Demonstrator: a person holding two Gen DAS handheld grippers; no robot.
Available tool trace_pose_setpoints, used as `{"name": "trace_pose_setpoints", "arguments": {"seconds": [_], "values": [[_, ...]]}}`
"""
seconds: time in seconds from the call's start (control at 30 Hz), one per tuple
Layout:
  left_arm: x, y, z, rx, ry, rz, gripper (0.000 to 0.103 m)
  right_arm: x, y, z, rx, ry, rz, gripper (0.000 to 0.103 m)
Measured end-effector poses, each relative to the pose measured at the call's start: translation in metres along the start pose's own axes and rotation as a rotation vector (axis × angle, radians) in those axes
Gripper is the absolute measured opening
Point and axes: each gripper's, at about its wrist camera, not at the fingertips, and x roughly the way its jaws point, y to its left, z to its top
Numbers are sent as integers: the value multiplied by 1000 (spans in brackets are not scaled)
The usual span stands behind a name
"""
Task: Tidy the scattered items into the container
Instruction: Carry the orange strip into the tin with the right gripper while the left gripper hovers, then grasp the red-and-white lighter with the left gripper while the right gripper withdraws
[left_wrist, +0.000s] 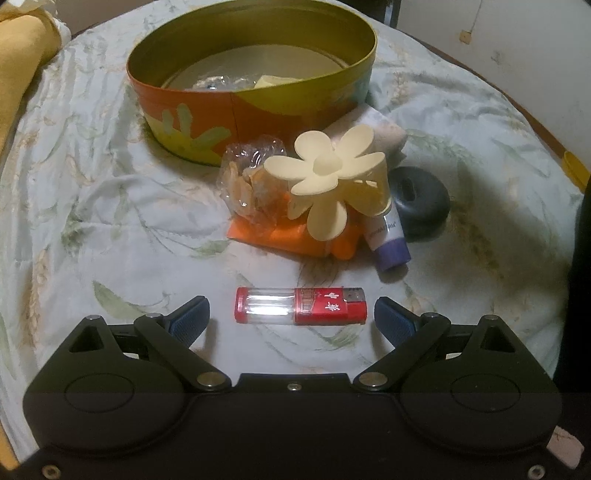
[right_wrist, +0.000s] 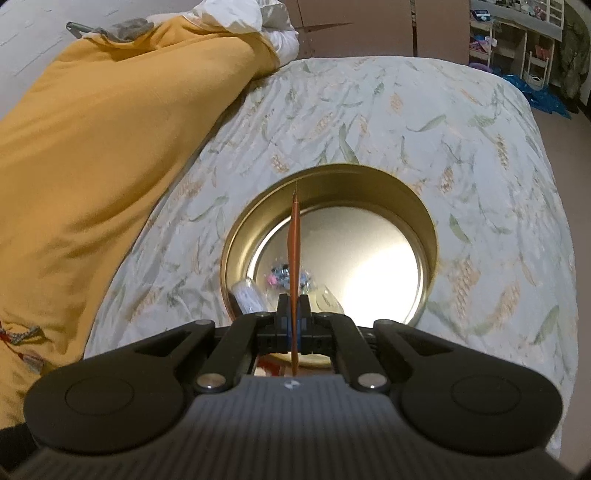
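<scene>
A round tin (left_wrist: 236, 110) with orange and yellow sides stands on the bed; in the right wrist view its gold inside (right_wrist: 369, 258) holds a few small clear-wrapped items. My left gripper (left_wrist: 291, 314) is open, its jaws on either side of a red and clear lighter (left_wrist: 300, 305) lying on the sheet. Beyond it lie a cream flower hair clip (left_wrist: 332, 177), an orange packet (left_wrist: 291, 236), a clear bag of snacks (left_wrist: 251, 177), a purple-capped tube (left_wrist: 386, 240) and a dark round object (left_wrist: 421, 199). My right gripper (right_wrist: 294, 310) is shut on a thin orange stick (right_wrist: 295, 236) held above the tin.
A yellow blanket (right_wrist: 103, 147) is piled along the left of the bed. A folded pale cloth (left_wrist: 384, 133) lies beside the tin. The floral sheet (right_wrist: 406, 122) covers the bed; shelves (right_wrist: 517, 44) stand beyond its far edge.
</scene>
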Motion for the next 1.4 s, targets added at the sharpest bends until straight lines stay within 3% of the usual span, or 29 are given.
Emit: {"name": "trace_pose_setpoints", "arguments": {"seconds": [0.23,0.27,0.3,0.33,0.37,0.4,0.47,0.7,1.03,1.3,1.4], "values": [[5,0,3,29,15,1,96,21,1,14,34,-17,-12,3],[6,0,4,26,18,0,96,22,1,16,38,-27,-21,7],[8,0,4,25,22,0,96,23,0,17,50,-42,-36,33],[9,0,4,25,27,2,96,24,-3,19,69,-52,-44,47],[11,0,4,25,31,4,96,23,-6,18,92,-61,-51,81],[12,0,4,24,32,3,96,20,-10,17,112,-94,-72,94],[13,0,5,22,33,0,96,11,-12,12,98,-149,-116,95],[19,-3,5,34,43,1,96,-2,-35,-10,123,-114,-86,103],[24,-1,9,39,62,-15,96,-13,-59,-59,204,-46,-99,103],[26,1,11,23,73,-22,96,-19,-66,-93,253,-40,-162,103],[26,1,10,12,69,-25,96,-21,-64,-101,225,-46,-148,103]]}}
